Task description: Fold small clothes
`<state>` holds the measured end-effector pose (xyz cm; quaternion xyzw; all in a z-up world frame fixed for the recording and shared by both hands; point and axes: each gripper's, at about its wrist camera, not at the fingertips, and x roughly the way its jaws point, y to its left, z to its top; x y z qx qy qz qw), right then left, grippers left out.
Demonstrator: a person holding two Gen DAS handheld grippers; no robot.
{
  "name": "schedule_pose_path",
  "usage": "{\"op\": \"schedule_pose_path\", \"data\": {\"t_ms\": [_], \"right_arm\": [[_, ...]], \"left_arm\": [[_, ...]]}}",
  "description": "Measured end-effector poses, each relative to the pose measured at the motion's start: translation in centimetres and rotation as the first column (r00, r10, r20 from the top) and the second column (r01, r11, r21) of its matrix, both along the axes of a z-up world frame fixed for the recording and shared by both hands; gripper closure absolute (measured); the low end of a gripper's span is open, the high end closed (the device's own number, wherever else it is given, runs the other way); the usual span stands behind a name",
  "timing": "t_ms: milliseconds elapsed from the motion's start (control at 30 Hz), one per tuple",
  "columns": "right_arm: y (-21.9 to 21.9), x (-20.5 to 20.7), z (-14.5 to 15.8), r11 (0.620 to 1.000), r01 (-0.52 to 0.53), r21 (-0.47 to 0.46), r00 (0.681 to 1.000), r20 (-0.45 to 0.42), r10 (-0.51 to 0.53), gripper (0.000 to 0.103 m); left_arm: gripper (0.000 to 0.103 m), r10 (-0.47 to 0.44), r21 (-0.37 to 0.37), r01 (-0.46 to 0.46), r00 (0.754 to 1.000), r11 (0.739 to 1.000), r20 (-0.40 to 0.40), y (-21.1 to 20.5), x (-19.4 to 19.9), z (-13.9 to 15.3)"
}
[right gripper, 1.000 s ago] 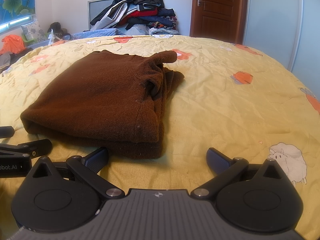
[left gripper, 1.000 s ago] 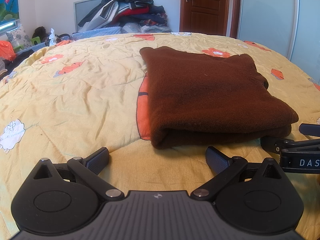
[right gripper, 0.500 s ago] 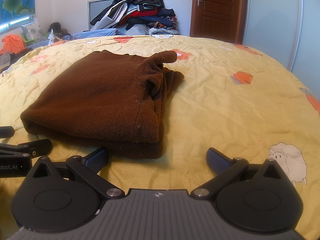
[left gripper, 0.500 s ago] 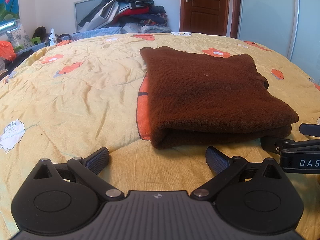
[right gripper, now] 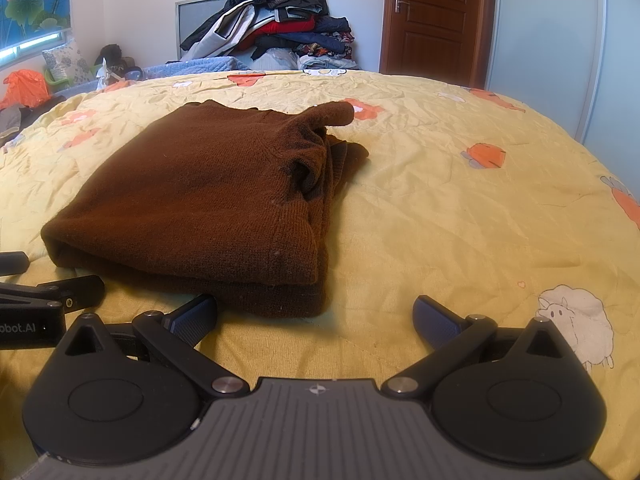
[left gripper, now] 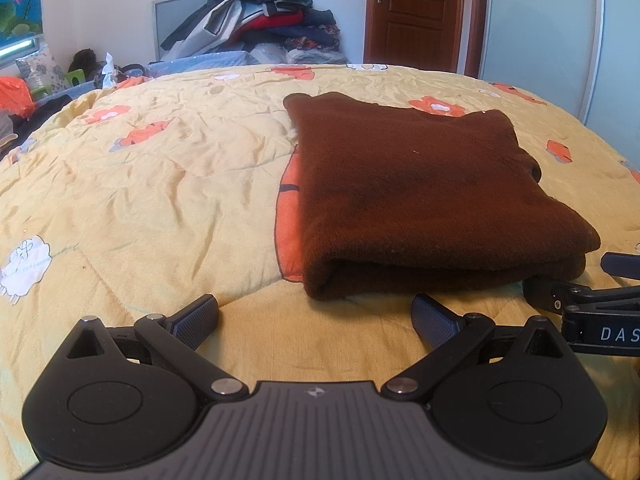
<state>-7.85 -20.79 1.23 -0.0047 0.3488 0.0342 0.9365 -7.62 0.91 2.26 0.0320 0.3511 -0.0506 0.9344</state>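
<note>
Lying folded, fuzzy brown knit sweater (left gripper: 420,188)

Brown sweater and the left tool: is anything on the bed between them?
No. In the left wrist view, only bare yellow quilt lies between the left tool and brown sweater.

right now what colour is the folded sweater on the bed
Dark brown, plain with no pattern; the folded sweater shows best in the right wrist view.

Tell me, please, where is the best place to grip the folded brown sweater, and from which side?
Probably the near folded edge of the brown sweater. It faces both open grippers as a thick rounded roll on the quilt, so the left gripper and right gripper can come straight forward and low, one finger sliding beneath.
</note>
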Motion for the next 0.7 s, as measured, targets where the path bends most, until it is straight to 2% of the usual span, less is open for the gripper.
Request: {"op": "schedule_pose_path", "data": {"t_ms": [333, 567, 700], "right_arm": [[0.0, 0.0, 0.0, 1.000, 0.000, 0.000, 1.000, -0.002, 0.000, 0.000], [0.0, 0.6, 1.0, 1.000, 0.008, 0.008, 0.995, -0.096, -0.007, 0.000], [0.1, 0.4, 1.7, 1.000, 0.001, -0.001, 0.996, -0.089, -0.001, 0.000]], "left_arm": [[0.000, 0.001, 0.006, 0.000, 1.000, 1.000, -0.022, -0.1, 0.1, 0.2], [0.000, 0.014, 0.016, -0.012, 0.997, 1.000, -0.073, -0.4, 0.0, 0.8], [0.000, 0.024, 0.015, -0.023, 0.998, 1.000, -0.060, -0.6, -0.4, 1.7]]}}
